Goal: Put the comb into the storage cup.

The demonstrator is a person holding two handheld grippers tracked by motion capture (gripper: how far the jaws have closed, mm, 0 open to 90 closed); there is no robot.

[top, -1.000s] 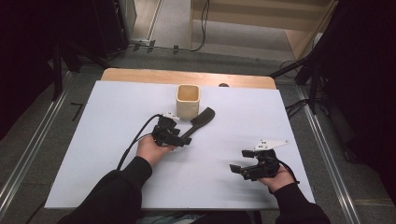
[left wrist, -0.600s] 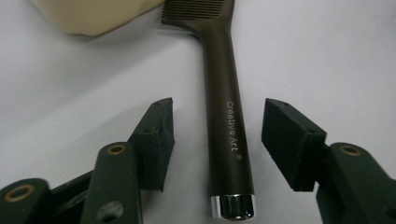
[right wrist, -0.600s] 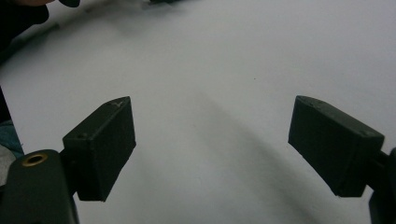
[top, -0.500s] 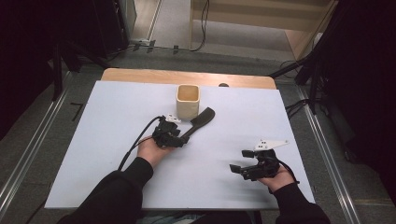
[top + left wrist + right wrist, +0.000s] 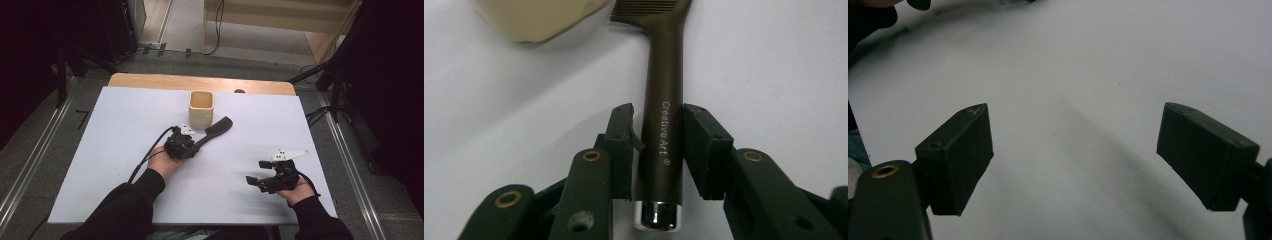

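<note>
A dark brown tool [image 5: 216, 131] with a wide head and a chrome end cap lies on the white table [image 5: 100, 150], its head beside a cream square cup [image 5: 201, 108]. My left gripper [image 5: 192, 145] sits at the handle's near end. In the left gripper view the handle [image 5: 664, 75], printed "Creative Art", lies between the two pads of my left gripper [image 5: 656, 112]. The jaws have just been closing; the right pad is at the handle's edge and a thin gap shows at the left pad. My right gripper [image 5: 252, 180] rests at the front right, open [image 5: 1073, 130] over bare table.
The cup [image 5: 539, 17] stands just beyond the tool's head at the table's back middle. A wooden strip [image 5: 150, 80] edges the far side. Metal rails run along both sides of the table. A black cable trails from the left gripper toward the front.
The left hand has barely shifted at the tool's handle. The tool, the cup and the right hand stay where they were.
</note>
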